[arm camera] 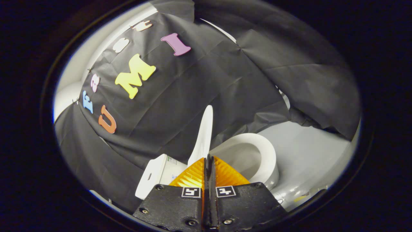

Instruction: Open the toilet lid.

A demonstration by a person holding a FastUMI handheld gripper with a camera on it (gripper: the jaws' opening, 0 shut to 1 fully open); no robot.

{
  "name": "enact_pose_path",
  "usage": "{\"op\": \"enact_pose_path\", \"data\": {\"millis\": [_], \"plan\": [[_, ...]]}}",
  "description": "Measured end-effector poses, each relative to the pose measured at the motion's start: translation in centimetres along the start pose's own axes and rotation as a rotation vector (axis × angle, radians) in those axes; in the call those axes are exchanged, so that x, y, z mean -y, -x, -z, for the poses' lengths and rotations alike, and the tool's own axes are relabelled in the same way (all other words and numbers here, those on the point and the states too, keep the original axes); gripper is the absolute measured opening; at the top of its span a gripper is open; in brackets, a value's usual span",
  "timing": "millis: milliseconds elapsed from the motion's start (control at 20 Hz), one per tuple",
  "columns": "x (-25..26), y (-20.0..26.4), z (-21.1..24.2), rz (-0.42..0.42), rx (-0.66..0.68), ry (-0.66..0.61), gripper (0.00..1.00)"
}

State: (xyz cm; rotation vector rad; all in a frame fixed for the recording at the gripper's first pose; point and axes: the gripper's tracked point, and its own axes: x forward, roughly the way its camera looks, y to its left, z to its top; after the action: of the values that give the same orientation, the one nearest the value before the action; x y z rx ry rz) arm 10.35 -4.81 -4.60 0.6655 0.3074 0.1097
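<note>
We see the gripper (209, 158) with its two fingers pressed flat against each other along their full length, no gap between them and nothing held between the tips. Each finger base carries a small square black-and-white marker tag (191, 192); it is a coded pattern, not readable text.

Just beyond the fingertips stands the white plastic toilet lid (203, 135). It is raised, seen nearly edge-on, with its long axis running from the hinge end near the fingertips up and away toward the black cloth booth wall (180, 106). Its free end points upward, slightly tilted in this view.

Beside the lid, on the far side of the fingers, lies the white oval toilet seat and bowl (268, 154), the opening uncovered and facing up. On the other side of the lid we see the white rectangular toilet tank (154, 175), bearing a small label (171, 160) too small to read. The toilet rests on a pale grey floor (309, 151).
</note>
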Motion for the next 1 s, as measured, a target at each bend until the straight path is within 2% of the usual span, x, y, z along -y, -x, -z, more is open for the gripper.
{"op": "enact_pose_path", "data": {"millis": [1000], "plan": [[-9.6, 1.1, 0.2, -0.039, 0.049, 0.106, 0.08]]}}
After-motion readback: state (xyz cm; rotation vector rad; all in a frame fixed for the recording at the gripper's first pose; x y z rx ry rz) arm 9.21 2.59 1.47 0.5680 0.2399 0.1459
